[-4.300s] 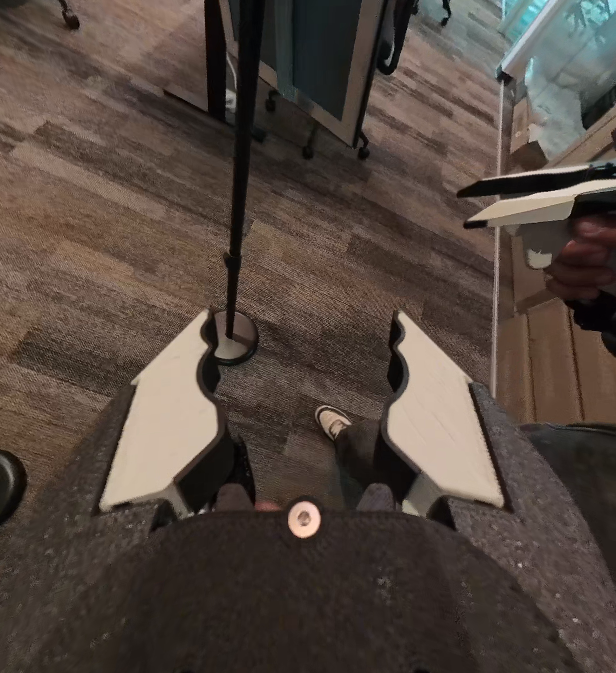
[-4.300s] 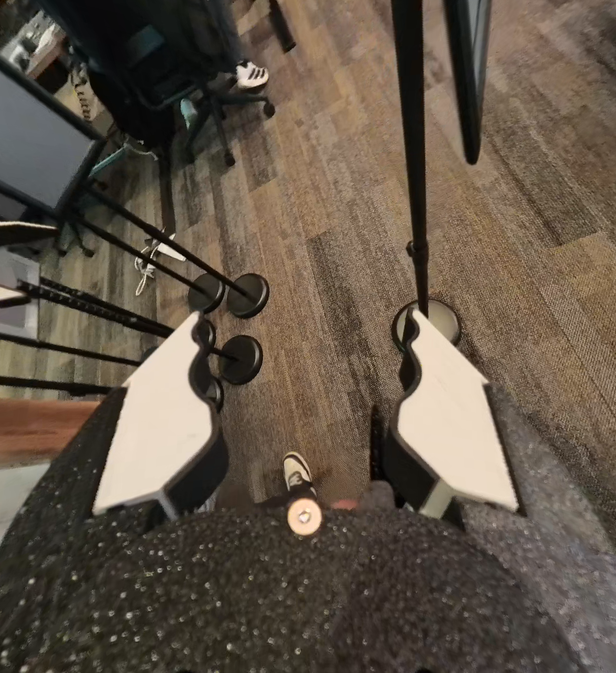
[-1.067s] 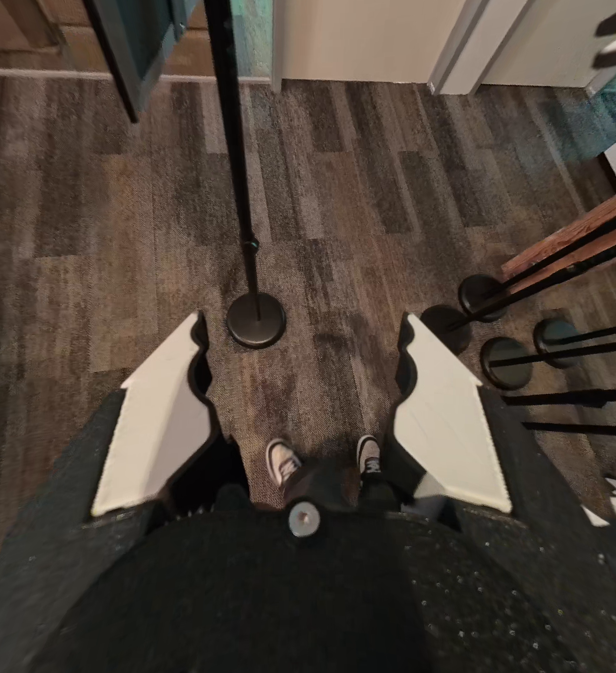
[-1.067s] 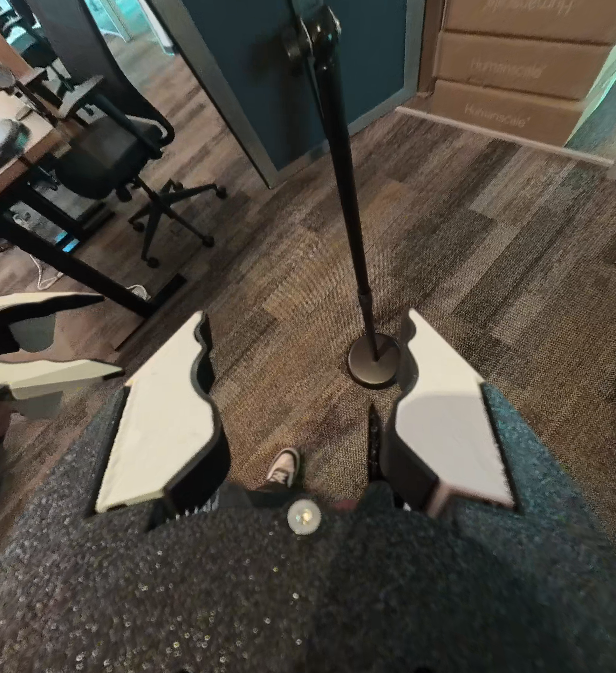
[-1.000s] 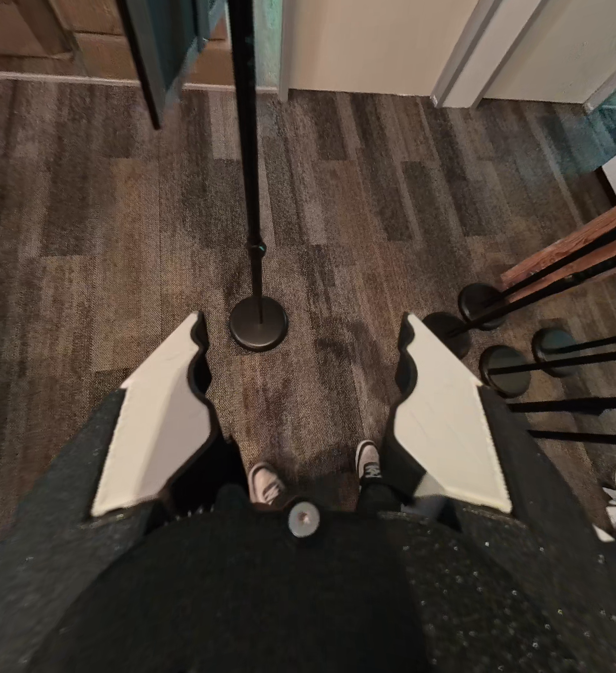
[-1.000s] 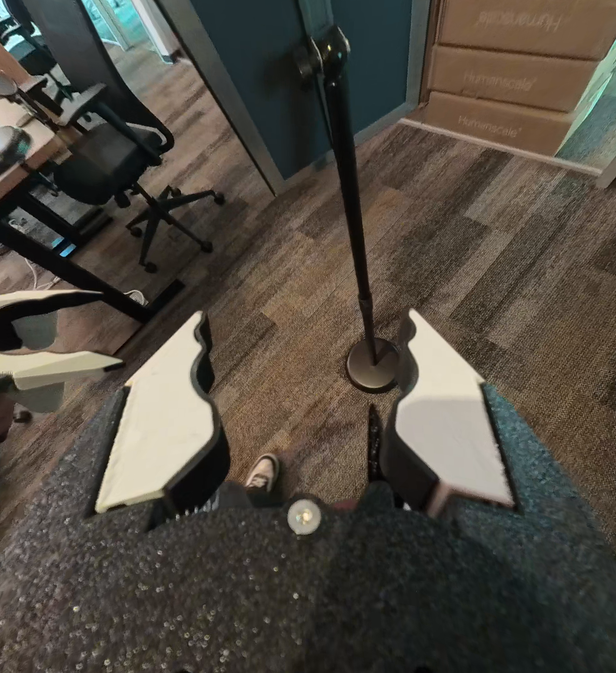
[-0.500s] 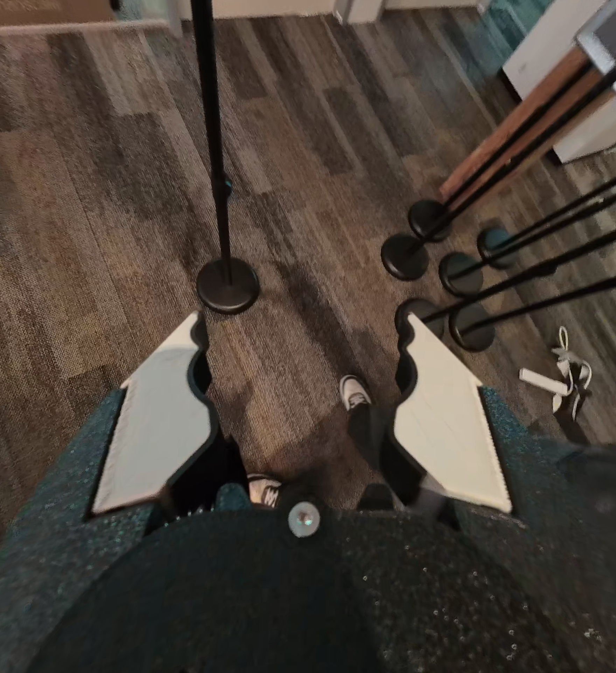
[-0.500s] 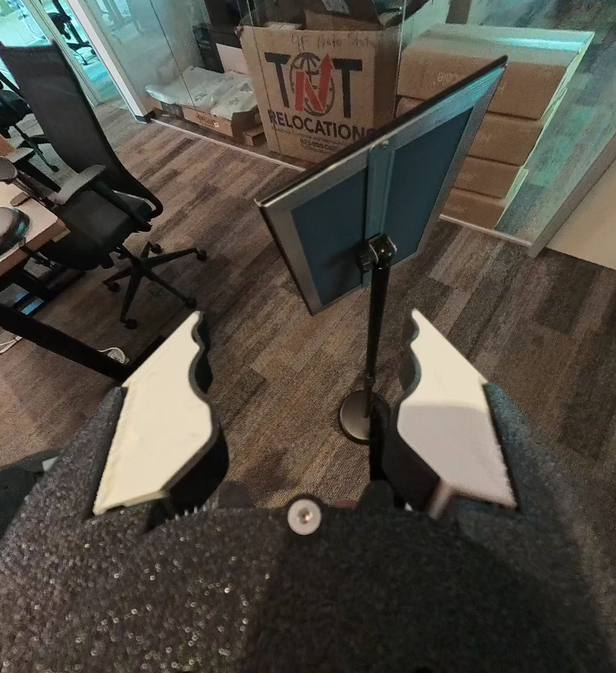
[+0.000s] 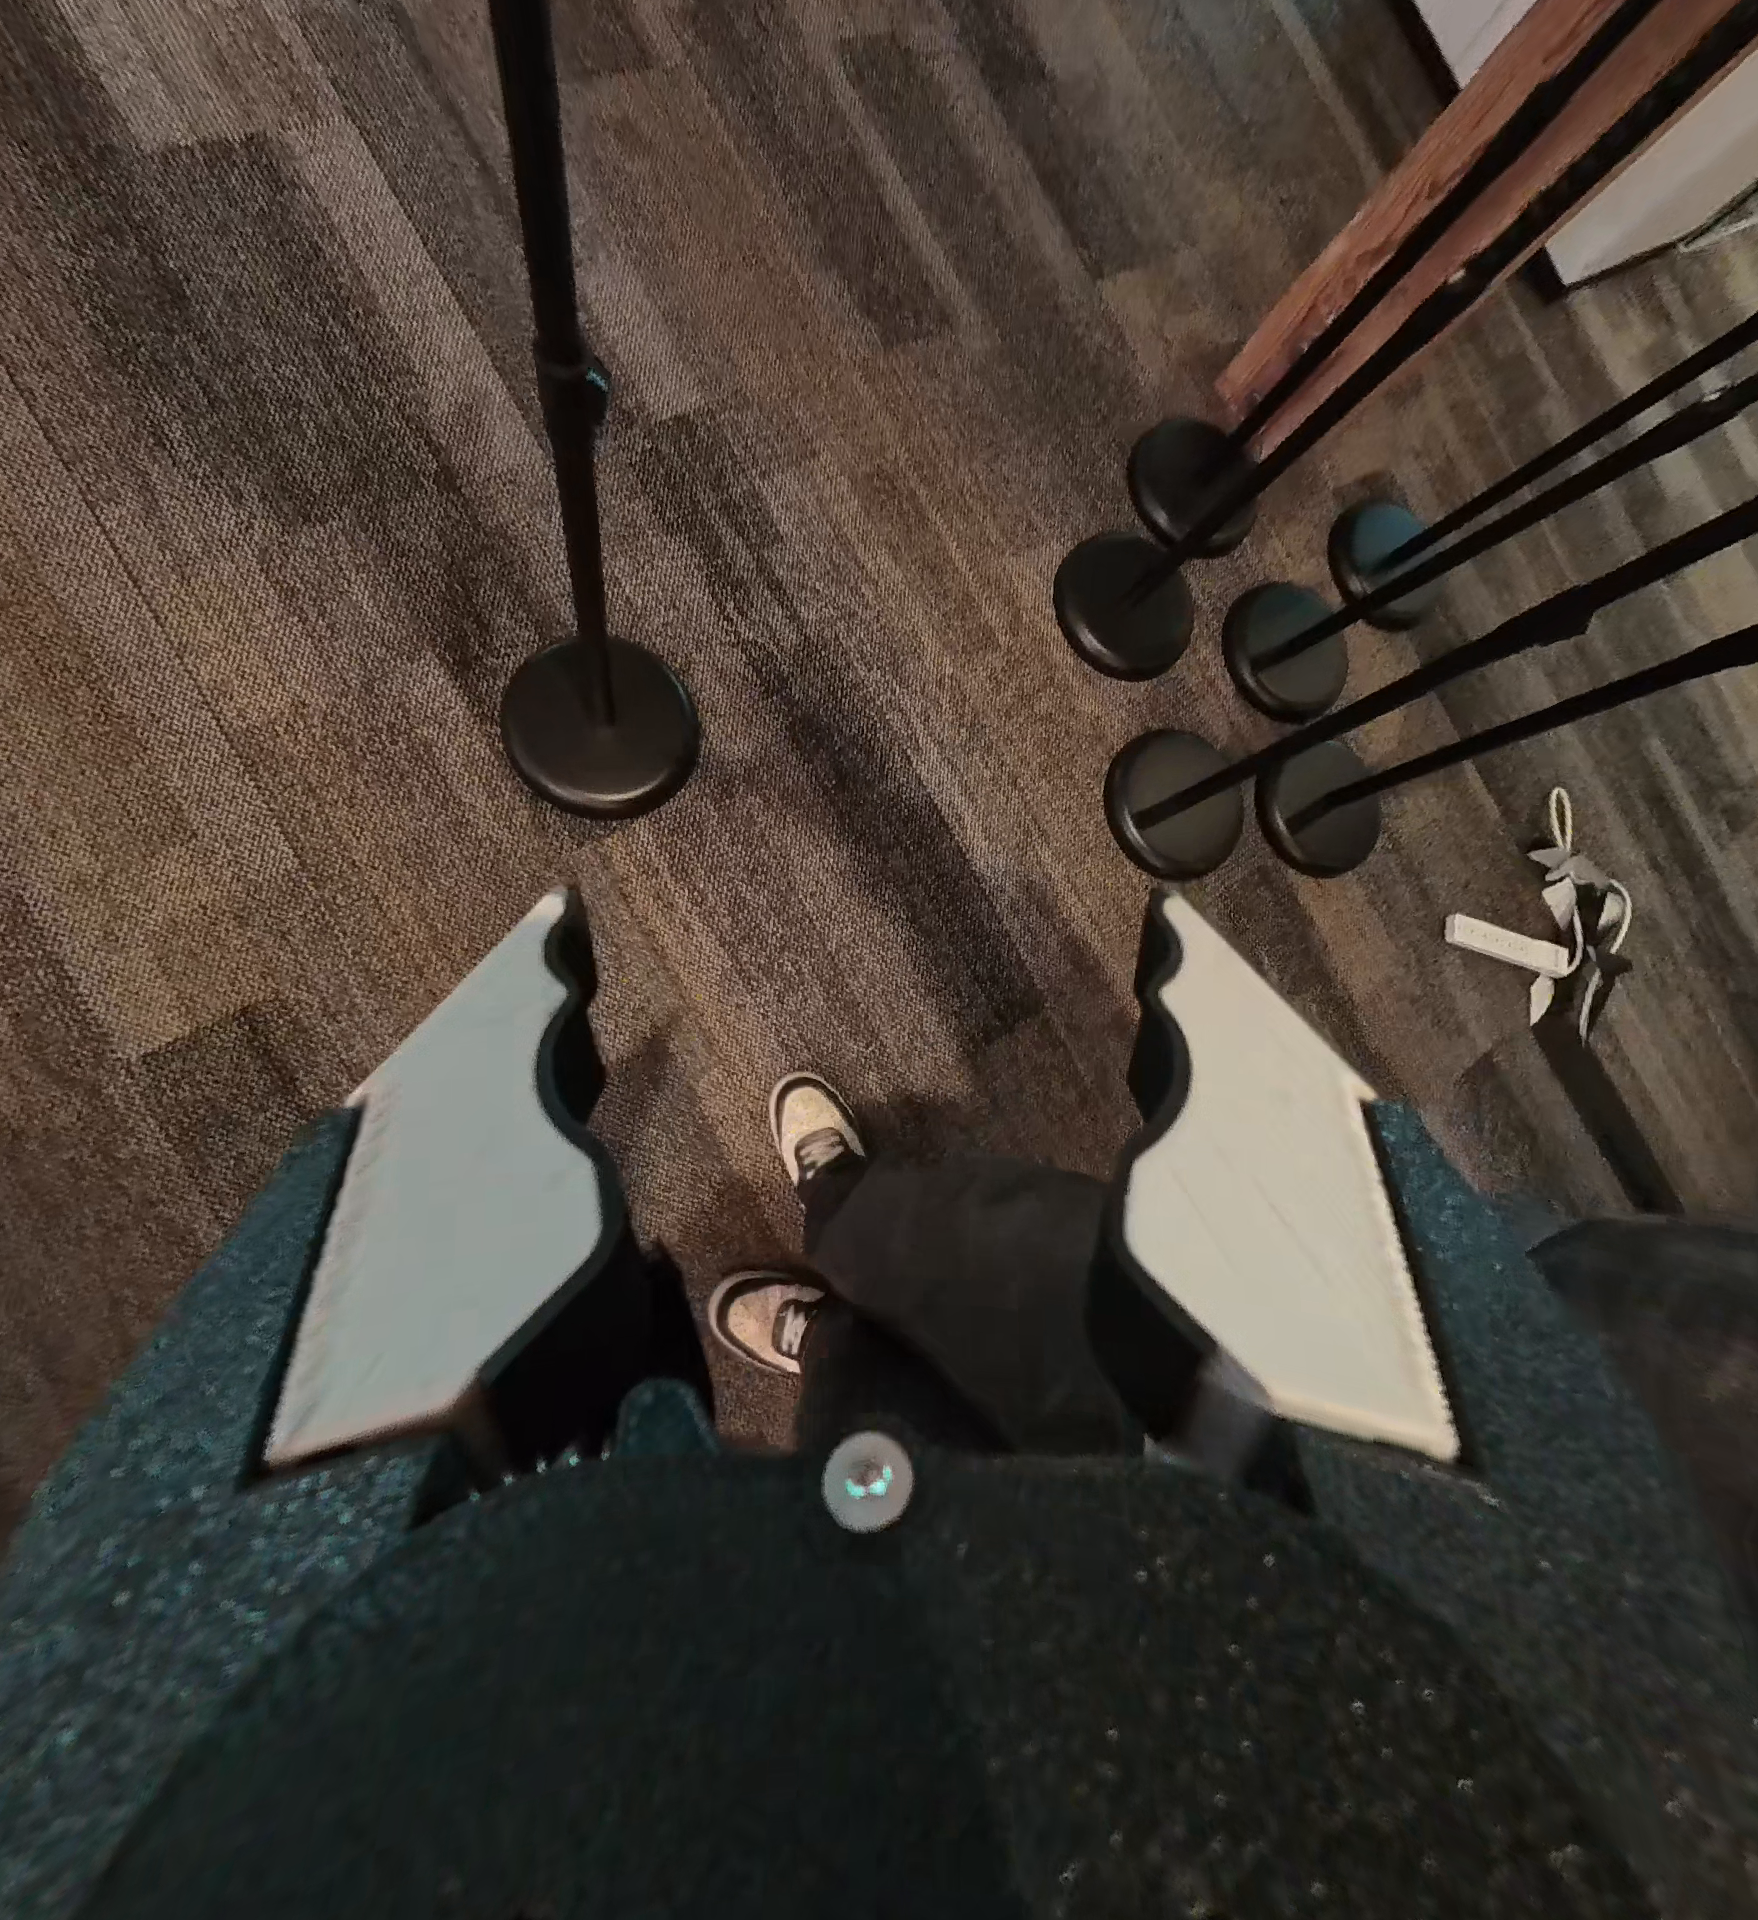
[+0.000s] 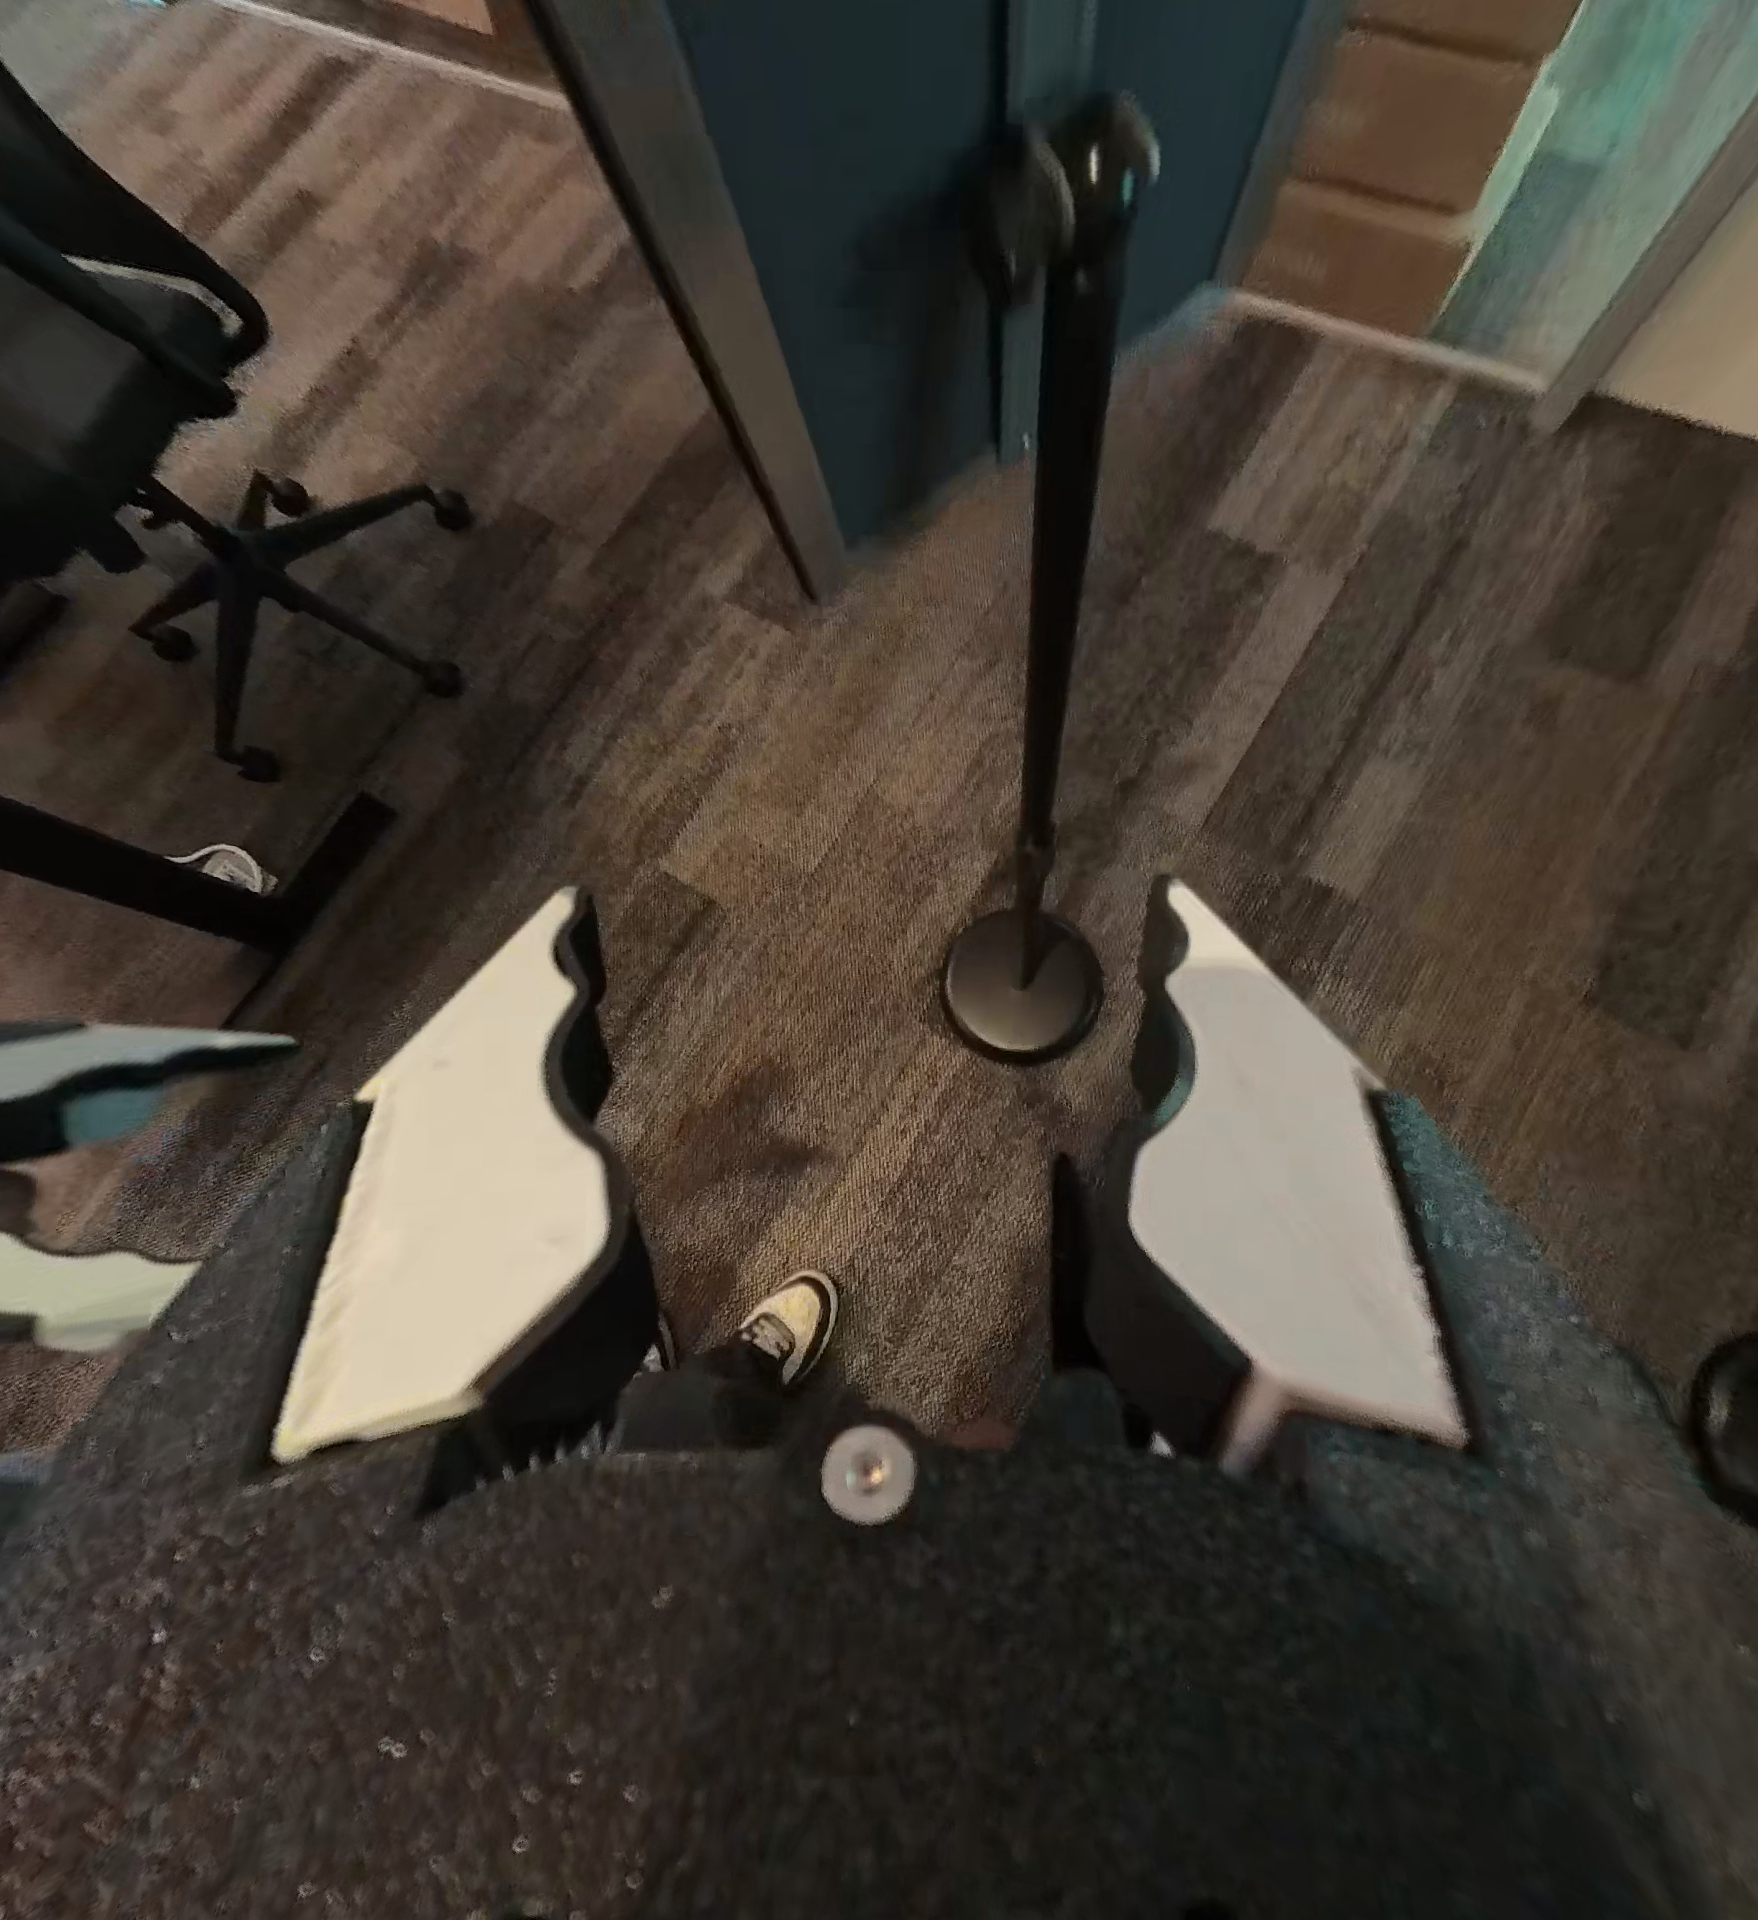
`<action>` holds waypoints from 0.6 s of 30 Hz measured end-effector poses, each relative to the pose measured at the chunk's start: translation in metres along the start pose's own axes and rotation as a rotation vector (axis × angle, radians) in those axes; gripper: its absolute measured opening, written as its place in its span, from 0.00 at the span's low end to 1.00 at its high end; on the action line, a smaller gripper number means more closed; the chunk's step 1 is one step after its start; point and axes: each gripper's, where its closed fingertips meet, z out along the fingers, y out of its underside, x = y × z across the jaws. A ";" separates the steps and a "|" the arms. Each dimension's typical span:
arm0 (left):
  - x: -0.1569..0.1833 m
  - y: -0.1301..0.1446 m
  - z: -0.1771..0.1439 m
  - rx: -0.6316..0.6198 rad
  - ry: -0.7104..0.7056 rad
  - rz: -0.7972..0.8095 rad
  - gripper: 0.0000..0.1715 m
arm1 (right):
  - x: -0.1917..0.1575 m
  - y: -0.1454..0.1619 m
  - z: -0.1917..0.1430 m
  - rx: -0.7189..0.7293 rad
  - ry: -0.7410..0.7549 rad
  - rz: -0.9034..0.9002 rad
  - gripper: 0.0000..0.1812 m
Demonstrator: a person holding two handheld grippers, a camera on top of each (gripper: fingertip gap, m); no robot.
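Note:
My left gripper (image 9: 859, 920) is open and empty, held high above the carpet and pointing down. A black floor stand with a round base (image 9: 600, 732) rises just ahead of its left finger. My right gripper (image 10: 870, 914) is also open and empty above the carpet. The same kind of stand, with a round base (image 10: 1022, 982) and a pole (image 10: 1062, 499) carrying a blue panel (image 10: 854, 208), stands between its fingertips, nearer the right one. The left gripper (image 10: 75, 1174) shows open at the left edge of the right wrist view. The person's shoes (image 9: 813, 1127) are below.
Several more black stand bases (image 9: 1124, 608) with leaning poles cluster at the right of the left wrist view, by a wooden edge (image 9: 1477, 187). A white cable bundle (image 9: 1571, 935) lies on the carpet. An office chair (image 10: 75, 395) and a desk foot (image 10: 127, 862) are left in the right wrist view.
Both views swung as the person turned. The left view now looks more steeply down, with the stand cluster nearer. The right view tipped down from the boxes and panel to the stand's base.

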 end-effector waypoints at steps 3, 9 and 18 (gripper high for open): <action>-0.014 -0.008 0.002 -0.014 0.000 0.055 0.60 | 0.003 0.048 0.030 -0.021 0.050 0.052 0.56; -0.048 -0.032 0.005 0.019 0.013 0.169 0.57 | -0.011 0.123 0.077 0.003 0.152 0.229 0.53; -0.128 -0.044 -0.001 -0.007 0.278 0.283 0.56 | -0.058 0.179 0.153 -0.044 0.279 0.424 0.52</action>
